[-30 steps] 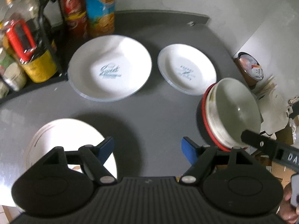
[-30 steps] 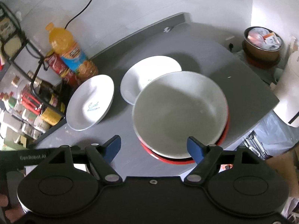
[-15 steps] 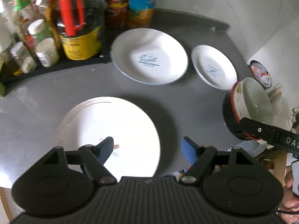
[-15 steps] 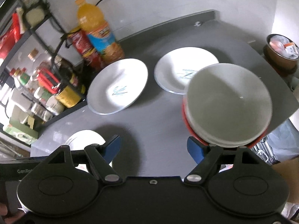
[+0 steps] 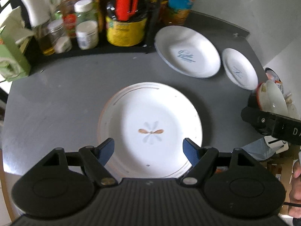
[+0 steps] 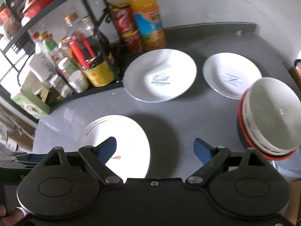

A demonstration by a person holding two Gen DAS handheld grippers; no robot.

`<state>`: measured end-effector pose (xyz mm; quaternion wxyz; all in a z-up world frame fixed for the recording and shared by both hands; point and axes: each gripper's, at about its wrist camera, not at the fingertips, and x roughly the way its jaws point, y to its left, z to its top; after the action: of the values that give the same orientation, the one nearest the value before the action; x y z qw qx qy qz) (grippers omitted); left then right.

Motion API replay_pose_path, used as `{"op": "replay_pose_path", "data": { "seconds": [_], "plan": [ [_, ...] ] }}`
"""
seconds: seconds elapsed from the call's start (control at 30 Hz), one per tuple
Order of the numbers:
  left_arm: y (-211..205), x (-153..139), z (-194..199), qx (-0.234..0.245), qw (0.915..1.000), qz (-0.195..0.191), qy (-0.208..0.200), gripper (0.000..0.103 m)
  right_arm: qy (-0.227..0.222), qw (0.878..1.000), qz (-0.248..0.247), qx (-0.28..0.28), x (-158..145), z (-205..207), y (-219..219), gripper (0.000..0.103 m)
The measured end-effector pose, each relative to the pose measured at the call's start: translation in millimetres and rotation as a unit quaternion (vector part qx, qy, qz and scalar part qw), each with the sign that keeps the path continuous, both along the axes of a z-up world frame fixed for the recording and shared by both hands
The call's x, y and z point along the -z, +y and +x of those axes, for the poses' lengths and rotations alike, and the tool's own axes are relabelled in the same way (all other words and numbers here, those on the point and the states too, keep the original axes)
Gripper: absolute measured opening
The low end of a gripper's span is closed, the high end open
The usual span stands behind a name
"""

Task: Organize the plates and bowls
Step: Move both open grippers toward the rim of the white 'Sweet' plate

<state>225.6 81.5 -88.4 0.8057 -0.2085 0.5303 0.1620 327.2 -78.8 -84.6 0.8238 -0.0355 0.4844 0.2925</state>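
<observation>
A flat white plate (image 5: 150,113) with a faint flower mark lies near the grey table's (image 5: 56,103) front edge. My left gripper (image 5: 148,149) hovers open over its near rim, holding nothing. Farther back sit a deep white plate (image 5: 188,54) with blue script and a smaller white plate (image 5: 239,68). A stack of white bowls (image 5: 272,99) nested in a red-rimmed one stands at the right edge. In the right wrist view my right gripper (image 6: 155,147) is open and empty above bare table, between the flat plate (image 6: 116,141) and the bowl stack (image 6: 270,114), touching neither.
A black rack (image 6: 56,18) crowded with bottles and jars lines the back left. An orange juice bottle (image 6: 148,22) and red cans (image 6: 128,30) stand behind the deep plate (image 6: 160,79). A green box (image 5: 9,56) sits far left. The right gripper's black body (image 5: 270,121) is beside the bowls.
Both views have swung left and drawn back. The flat plate now lies between my left fingers. The bowl stack has slid from the middle of the right view to its right edge.
</observation>
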Motion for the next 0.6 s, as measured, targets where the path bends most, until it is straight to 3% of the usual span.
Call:
{"op": "replay_pose_path", "data": {
  "seconds": [0.6],
  "plan": [
    [25.2, 8.1, -21.1, -0.087, 0.9961, 0.009, 0.014, 0.078, -0.025, 0.993, -0.031, -0.113, -1.7, 3.6, 58.8, 0.097]
  ]
}}
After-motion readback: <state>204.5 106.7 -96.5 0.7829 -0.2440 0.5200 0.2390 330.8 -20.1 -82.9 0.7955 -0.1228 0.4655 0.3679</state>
